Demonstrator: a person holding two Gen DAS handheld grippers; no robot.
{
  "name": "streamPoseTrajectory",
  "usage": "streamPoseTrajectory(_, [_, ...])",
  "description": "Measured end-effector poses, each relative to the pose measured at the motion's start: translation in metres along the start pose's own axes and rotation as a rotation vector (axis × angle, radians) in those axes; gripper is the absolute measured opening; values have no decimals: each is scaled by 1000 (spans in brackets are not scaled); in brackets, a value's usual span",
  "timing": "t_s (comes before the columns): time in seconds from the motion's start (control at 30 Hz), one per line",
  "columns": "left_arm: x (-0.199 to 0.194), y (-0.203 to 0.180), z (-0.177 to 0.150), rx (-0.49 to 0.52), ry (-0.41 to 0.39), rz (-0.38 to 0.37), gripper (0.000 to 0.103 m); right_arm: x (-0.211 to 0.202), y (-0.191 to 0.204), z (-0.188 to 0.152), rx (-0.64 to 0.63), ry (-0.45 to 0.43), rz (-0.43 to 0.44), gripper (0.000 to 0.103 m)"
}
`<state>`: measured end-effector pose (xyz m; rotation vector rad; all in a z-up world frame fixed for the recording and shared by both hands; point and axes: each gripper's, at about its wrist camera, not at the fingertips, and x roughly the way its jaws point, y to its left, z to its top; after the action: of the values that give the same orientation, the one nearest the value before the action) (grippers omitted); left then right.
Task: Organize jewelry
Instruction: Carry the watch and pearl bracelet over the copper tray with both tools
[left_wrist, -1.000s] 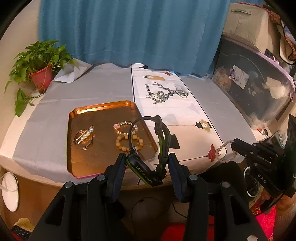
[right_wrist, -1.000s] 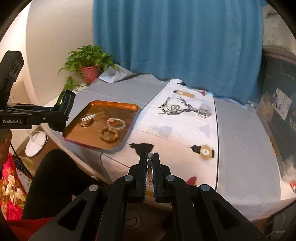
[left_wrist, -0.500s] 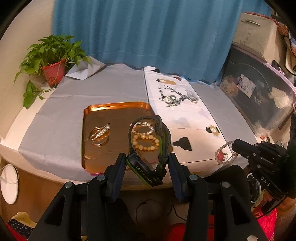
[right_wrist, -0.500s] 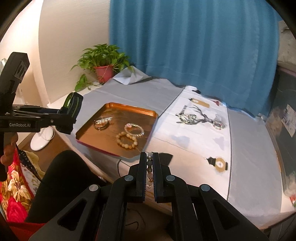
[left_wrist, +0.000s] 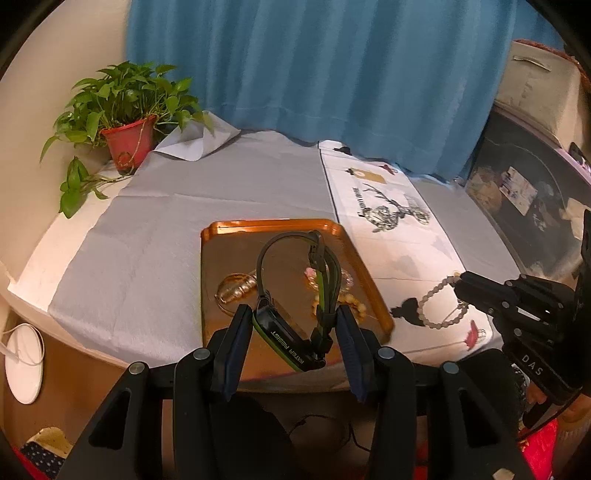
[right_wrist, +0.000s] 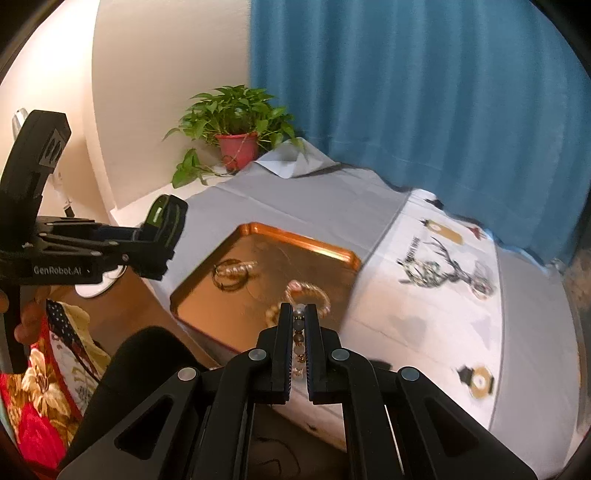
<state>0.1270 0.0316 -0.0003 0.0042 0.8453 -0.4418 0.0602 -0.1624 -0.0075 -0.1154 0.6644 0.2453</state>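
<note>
My left gripper (left_wrist: 293, 321) is shut on a black and green wristwatch (left_wrist: 291, 339), held above the near edge of the copper tray (left_wrist: 236, 227). My right gripper (right_wrist: 299, 314) is shut on a grey bead bracelet (right_wrist: 298, 334), which hangs from its fingers (left_wrist: 476, 291) in the left wrist view (left_wrist: 439, 306), right of the tray. On the tray (right_wrist: 306, 242) lie a pearl hair clip on a ring (right_wrist: 234, 273), a pearl bracelet (right_wrist: 308, 291) and a tan bead bracelet (right_wrist: 275, 314). The left gripper (right_wrist: 162, 236) with the watch shows left of the tray.
A grey cloth (left_wrist: 166, 221) and a white printed runner (left_wrist: 399, 236) cover the table. A potted plant (left_wrist: 125, 125) stands at the back left. A blue curtain (left_wrist: 314, 74) hangs behind. A dark container (left_wrist: 524, 206) stands at the right.
Both grippers have moved toward the tray while holding their items. The watch now hangs over the tray's near part, and the grey bracelet has come closer to the tray's right edge.
</note>
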Motion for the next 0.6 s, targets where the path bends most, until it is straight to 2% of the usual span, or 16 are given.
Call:
streamPoseTrajectory(0.23, [44, 20, 20, -15, 35, -2, 42, 53, 2, 19, -10, 15, 36, 6])
streamPoseTrajectory(0.6, [117, 36, 52, -10, 81, 2, 43, 140, -24, 35, 7, 78, 25, 6])
